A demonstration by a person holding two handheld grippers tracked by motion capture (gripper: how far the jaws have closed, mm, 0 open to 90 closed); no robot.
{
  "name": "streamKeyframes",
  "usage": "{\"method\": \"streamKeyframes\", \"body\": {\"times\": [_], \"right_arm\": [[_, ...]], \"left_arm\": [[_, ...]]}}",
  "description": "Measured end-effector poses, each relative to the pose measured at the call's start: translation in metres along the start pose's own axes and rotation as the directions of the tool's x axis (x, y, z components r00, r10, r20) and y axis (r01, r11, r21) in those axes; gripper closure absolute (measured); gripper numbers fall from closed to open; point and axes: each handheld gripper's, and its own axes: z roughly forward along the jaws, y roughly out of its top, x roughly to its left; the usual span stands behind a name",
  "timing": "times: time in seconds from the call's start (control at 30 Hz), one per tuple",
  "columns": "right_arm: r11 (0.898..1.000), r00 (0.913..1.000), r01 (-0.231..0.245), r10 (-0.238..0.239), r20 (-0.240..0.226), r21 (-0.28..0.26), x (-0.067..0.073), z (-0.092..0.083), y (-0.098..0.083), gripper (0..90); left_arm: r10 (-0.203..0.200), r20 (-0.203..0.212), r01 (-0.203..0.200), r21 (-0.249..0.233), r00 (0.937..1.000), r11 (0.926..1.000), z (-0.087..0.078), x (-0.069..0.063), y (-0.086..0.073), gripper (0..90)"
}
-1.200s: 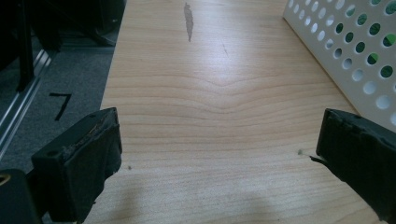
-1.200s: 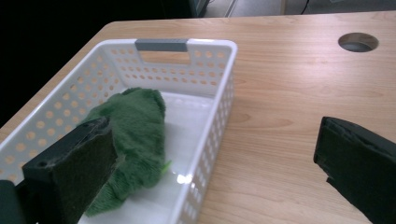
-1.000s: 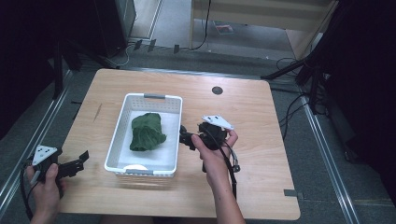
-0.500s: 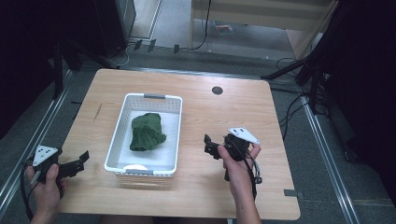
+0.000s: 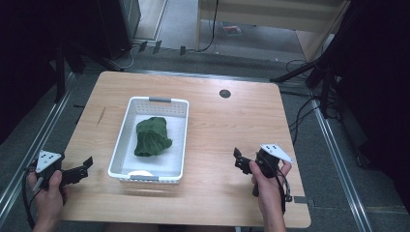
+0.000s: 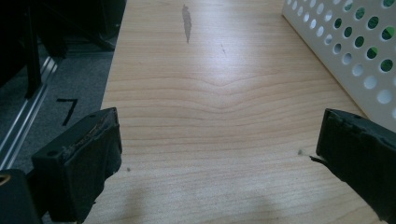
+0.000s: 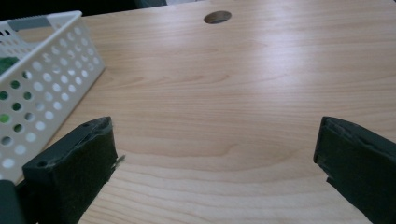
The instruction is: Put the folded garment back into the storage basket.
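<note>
A white perforated basket stands on the wooden table, left of centre. A crumpled green cloth lies inside it, with a small white thing at the near end. My left gripper hovers open near the table's front left corner, left of the basket; its jaws hold nothing. My right gripper is open and empty over bare wood at the front right, well right of the basket.
A round cable hole sits in the tabletop at the far middle, also visible as the hole. A dark streak marks the wood ahead of the left gripper. Metal rails and cables run along the floor on both sides.
My right gripper has drawn back from beside the basket to the table's front right. The left gripper has stayed put.
</note>
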Motion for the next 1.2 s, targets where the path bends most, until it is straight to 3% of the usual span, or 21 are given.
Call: {"method": "streamKeyframes", "body": {"times": [0.3, 0.4, 0.47, 0.77, 1.07, 1.13, 1.2], "right_arm": [[0.999, 0.9983, -0.041, 0.041, 0.041, -0.01, -0.041, -0.014, -0.022, 0.0], [0.999, 0.9978, -0.029, 0.03, 0.059, -0.013, -0.052, -0.02, -0.027, 0.0], [1.0, 0.9947, 0.018, -0.017, 0.101, -0.011, -0.063, -0.026, -0.032, 0.0], [1.0, 0.9925, 0.009, -0.009, 0.122, 0.002, -0.097, -0.047, -0.052, 0.0], [0.999, 0.9929, -0.005, 0.011, 0.118, -0.051, -0.113, -0.065, -0.059, 4.4], [0.999, 0.9931, 0.008, -0.004, 0.117, -0.035, -0.111, -0.065, -0.06, 5.0], [1.0, 0.9962, -0.022, 0.023, 0.084, -0.015, -0.11, -0.064, -0.06, 9.3]], "left_arm": [[0.01, -0.008, -0.01, 0.001, 0.9999, 0.9999, 0.0, -0.001, 0.0, 1.2], [0.011, -0.008, -0.011, 0.002, 0.9999, 0.9999, 0.0, -0.001, 0.0, 1.2], [0.008, -0.005, -0.008, 0.004, 1.0, 1.0, 0.0, -0.001, 0.0, 1.2], [0.013, -0.005, -0.013, 0.006, 0.9999, 0.9999, 0.0, -0.001, 0.0, 1.2], [0.01, 0.0, -0.01, 0.009, 1.0, 0.9999, 0.001, 0.0, 0.0, 1.2], [0.009, 0.001, -0.009, 0.009, 1.0, 0.9999, 0.001, 0.0, 0.0, 1.3], [0.01, -0.001, -0.01, 0.009, 1.0, 0.9999, 0.001, -0.001, 0.0, 1.2]]}}
